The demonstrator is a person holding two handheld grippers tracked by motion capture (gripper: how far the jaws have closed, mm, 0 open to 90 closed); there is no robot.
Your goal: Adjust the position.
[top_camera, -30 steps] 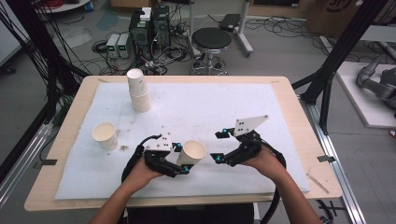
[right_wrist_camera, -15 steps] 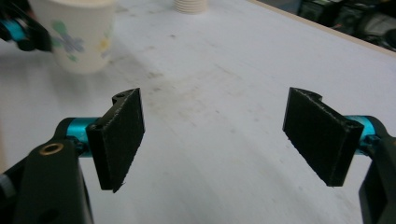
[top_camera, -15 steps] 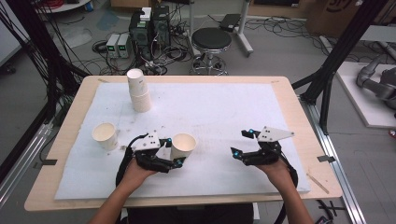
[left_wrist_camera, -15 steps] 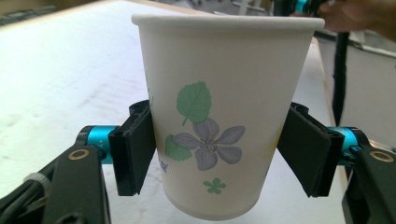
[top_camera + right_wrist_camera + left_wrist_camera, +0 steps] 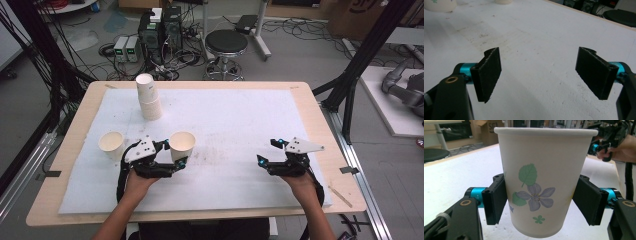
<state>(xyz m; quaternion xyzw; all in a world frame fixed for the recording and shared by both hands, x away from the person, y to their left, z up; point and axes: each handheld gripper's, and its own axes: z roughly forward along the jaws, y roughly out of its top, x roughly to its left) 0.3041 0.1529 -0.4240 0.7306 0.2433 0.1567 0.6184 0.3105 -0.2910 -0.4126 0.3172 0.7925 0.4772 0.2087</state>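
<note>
Left gripper [image 5: 176, 156] is pinching the flowered paper cup [image 5: 182, 145] upright between its jaws — right gripper [image 5: 267, 152] is hovering spread, holding nothing

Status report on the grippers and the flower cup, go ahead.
Left gripper clamped on flower cup, cup upright. Right gripper open, nothing between jaws. Loose cup and cup stack off to the side, apart.

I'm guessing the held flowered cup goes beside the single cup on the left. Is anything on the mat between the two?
Nothing visible stands between them. The left gripper is shut on the flowered cup, and the single cup stands upright to its left. Between the two cups is that gripper's own body, held over the white mat. The cup stack stands farther back.
</note>
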